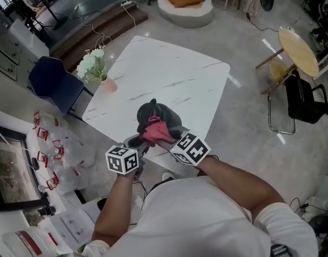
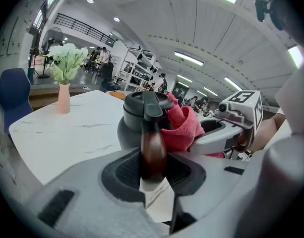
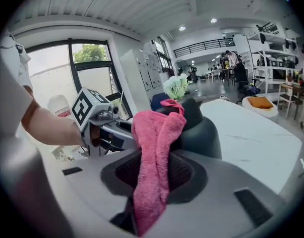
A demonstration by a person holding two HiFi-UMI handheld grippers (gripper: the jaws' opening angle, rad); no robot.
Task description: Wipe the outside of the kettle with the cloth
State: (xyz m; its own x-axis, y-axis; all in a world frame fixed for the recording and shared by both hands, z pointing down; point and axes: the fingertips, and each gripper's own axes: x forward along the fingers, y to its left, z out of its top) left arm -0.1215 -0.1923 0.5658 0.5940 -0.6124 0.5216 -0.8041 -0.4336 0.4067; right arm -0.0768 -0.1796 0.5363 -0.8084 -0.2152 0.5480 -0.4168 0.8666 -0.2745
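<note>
Pink cloth (image 3: 154,148) hung clamped in the right hand-held gripper (image 3: 154,175), its upper end folded against the dark grey kettle (image 1: 154,113) just ahead of the jaws. Kettle stood upright on the white marble tabletop (image 1: 169,74), close to the near edge, directly in front of both tools. Left hand-held gripper (image 2: 152,171) sat on the kettle's near side, jaws either side of the brown handle (image 2: 152,148). The right one stood at the kettle's right, the two tips nearly meeting there

Head view: both marker cubes side by side below the kettle, cloth bunched on its near flank and covering part of the body. Jaws not readable from up there. Pale vase of white flowers (image 1: 107,84) near the tabletop's left corner, well apart from the kettle; blue chair (image 1: 54,82) on the floor beyond that corner

Left gripper view gave what the head view could not: the handle, glossy and dark, running down from the lid between the two pads. Both pads pressed on it, jaws partly apart with the handle filling the gap. Same view showed the cloth lying against the kettle beside the lid, on the picture's right

Right gripper view: jaws drawn in tight on the cloth, a narrow fold pinched between the pads, loose tail hanging below them. Kettle's domed body stood behind the cloth, with the left tool at the picture's left
</note>
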